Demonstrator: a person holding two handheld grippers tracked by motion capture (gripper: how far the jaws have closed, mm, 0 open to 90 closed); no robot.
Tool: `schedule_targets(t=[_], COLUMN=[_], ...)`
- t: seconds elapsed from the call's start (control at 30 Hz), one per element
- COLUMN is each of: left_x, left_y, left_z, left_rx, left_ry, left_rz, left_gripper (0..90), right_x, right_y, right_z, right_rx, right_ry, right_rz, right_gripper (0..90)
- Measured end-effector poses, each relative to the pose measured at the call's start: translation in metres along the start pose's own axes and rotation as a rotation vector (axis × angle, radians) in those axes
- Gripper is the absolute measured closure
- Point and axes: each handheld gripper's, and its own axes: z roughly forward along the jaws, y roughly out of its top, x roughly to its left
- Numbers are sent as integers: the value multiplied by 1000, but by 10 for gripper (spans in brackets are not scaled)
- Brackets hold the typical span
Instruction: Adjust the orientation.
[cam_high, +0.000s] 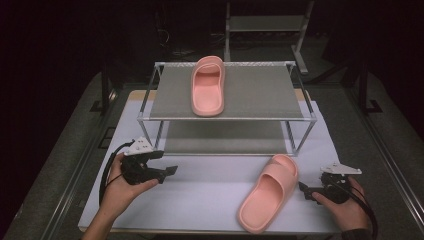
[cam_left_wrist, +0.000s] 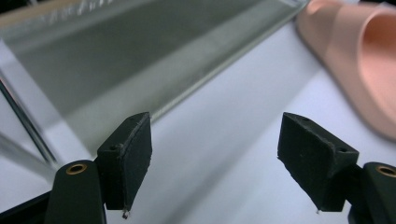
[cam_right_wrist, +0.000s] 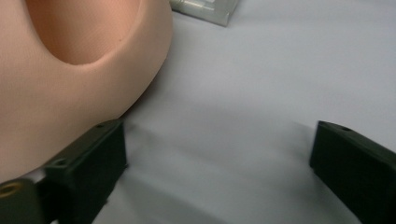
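Left of the shoe rack (cam_high: 227, 118), the left gripper (cam_high: 172, 170) hovers low over the desk (cam_high: 200, 200), fingers (cam_left_wrist: 126, 158) spread with nothing between them. One pink slipper (cam_high: 208, 85) lies on the rack's top shelf; another slipper (cam_high: 269, 199) lies before the rack's right leg. Just beside it, possibly touching, the right gripper (cam_high: 303, 187) has its fingers (cam_right_wrist: 88, 163) spread, empty.

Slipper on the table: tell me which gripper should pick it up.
Right. The right gripper sits open right beside the slipper on the table, one jaw next to its edge. The left gripper, also open, is farther off across the white tabletop.
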Motion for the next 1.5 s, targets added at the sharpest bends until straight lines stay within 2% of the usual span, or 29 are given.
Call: schedule_targets(t=[0.07,0.2,0.23,0.27,0.33,0.5,0.57,0.63,0.73,0.8,0.87,1.03,1.33,1.37,1.43,1.5], left_x=[2,6,6,8,11,19,21,22,23,21,20,20,20,20,20,20], left_y=[-10,-28,-28,-35,-46,-64,-69,-73,-77,-79,-82,-82,-82,-82,-82,-82], left_z=[5,12,12,14,18,27,29,29,29,32,33,33,33,33,33,33], left_rx=[15,47,47,54,79,127,129,128,103,94,74,72,72,73,73,74], left_ry=[10,33,33,42,70,88,84,88,94,99,107,107,106,106,106,105], left_rz=[-3,-23,-23,-29,-31,-37,-49,-45,-26,-4,-1,1,0,-2,-1,-2], left_gripper=[252,250,250,250,249,249,249,249,245,210,176,174,174,174,174,174], right_x=[-1,-2,-2,-2,-3,2,5,7,7,5,4,11,29,36,39,48], right_y=[-1,-2,-2,-3,-3,-1,-1,0,4,8,13,20,39,45,47,53], right_z=[-3,-10,-10,-13,-21,-36,-38,-37,-29,-22,-16,-5,7,10,12,18], right_rx=[-18,-13,-13,-7,-23,-60,-64,-66,-54,-49,-35,-14,-31,-30,-32,-32], right_ry=[-3,2,2,3,24,64,88,117,120,126,130,165,226,243,250,264], right_rz=[-1,0,0,7,30,49,55,52,40,45,41,23,-28,-39,-46,-76], right_gripper=[164,322,322,347,433,654,738,820,892,899,900,900,900,900,900,900])
